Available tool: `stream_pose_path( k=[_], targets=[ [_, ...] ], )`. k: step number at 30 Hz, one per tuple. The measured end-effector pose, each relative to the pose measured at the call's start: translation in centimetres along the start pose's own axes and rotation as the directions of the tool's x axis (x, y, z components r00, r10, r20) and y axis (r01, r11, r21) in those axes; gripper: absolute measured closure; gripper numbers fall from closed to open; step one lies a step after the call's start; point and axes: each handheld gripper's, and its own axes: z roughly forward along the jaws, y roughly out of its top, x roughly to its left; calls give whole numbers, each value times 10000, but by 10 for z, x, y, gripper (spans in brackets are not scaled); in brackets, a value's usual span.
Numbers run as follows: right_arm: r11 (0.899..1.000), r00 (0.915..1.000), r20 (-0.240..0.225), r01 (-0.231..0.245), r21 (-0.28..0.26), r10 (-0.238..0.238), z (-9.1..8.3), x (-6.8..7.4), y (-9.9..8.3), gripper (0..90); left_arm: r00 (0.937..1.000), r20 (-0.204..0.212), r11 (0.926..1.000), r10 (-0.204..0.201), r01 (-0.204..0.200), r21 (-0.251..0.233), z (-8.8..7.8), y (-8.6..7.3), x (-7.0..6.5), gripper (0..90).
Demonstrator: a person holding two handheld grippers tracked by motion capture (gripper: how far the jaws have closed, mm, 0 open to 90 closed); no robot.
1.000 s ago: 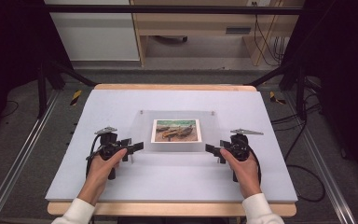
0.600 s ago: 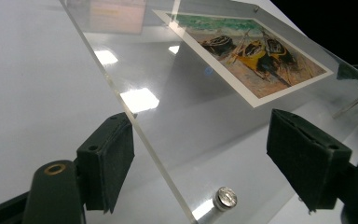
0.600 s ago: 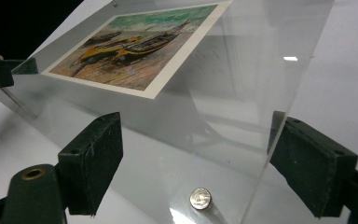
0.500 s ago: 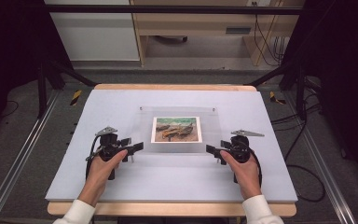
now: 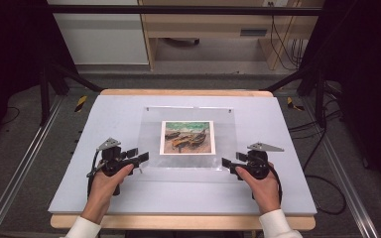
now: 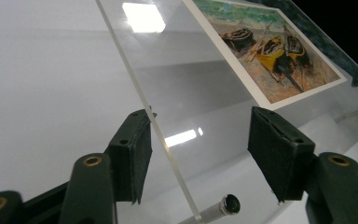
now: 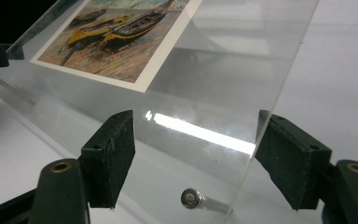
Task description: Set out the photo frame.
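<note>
A clear acrylic sheet (image 5: 149,139) lies on the pale table mat (image 5: 104,119) with a boat picture (image 5: 187,137) under its middle. My left gripper (image 5: 141,157) sits at the sheet's near left corner and my right gripper (image 5: 228,162) at its near right corner. In the left gripper view the jaws (image 6: 200,116) straddle the sheet's edge (image 6: 168,140), which runs close by one pad; the other pad stands apart. In the right gripper view the jaws (image 7: 193,119) likewise straddle the sheet (image 7: 205,93). Both pairs of jaws have just been closing, with the sheet between them and not pressed.
Small metal standoff screws (image 6: 230,204) (image 7: 191,198) sit at the sheet's near corners. The mat rests on a wooden table (image 5: 178,222). Cables (image 5: 322,148) trail on the floor to the right, and a cabinet (image 5: 99,34) stands behind.
Both grippers' jaws have narrowed around the sheet's near corners. The hands and the sheet have stayed almost where they were.
</note>
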Motion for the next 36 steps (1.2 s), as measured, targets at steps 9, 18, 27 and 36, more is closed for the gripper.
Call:
stream_pose_path(
  k=[9, 18, 27, 36],
  targets=[
    [9995, 9994, 162, 297, -69, -296, -5, 6, -4, 325, 9999, -161, 10000, -27, 25, -95, -8, -4, -3, 449],
    [9989, 9988, 230, 436, -152, -432, -8, 8, -8, 338, 9999, -168, 9999, -14, 12, -109, -13, -7, -6, 467],
    [9985, 9984, 219, 518, -182, -514, -11, 9, -10, 365, 9998, -173, 10000, 22, -24, -74, -17, -9, -7, 491],
    [9974, 9971, 345, 691, -220, -683, -15, 12, -14, 395, 9997, -233, 9999, 118, -119, -42, -21, -10, -9, 518]
  ],
)
